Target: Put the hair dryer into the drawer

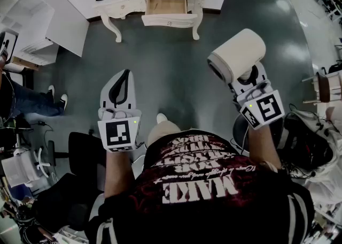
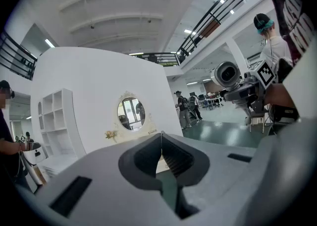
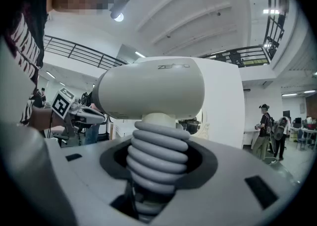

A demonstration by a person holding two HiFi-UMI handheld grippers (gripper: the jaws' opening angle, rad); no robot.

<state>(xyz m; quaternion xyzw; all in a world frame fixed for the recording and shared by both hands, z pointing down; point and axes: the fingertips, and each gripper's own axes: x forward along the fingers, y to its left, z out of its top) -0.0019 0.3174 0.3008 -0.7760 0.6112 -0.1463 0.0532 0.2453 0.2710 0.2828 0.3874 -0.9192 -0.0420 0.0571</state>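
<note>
Grippers, two, well short of one open drawer [image 1: 168,20]: your right gripper [image 1: 250,84] pinches one hair dryer [image 1: 238,54]; left gripper [image 1: 123,75] pressed together.

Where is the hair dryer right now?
The hair dryer sits clamped in the right gripper, at the head view's right, far from the open drawer at top.

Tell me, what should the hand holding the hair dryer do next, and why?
Probably carry it forward to the open drawer. The right gripper clamps the hair dryer by its ribbed handle, and the drawer stands well ahead.
</note>
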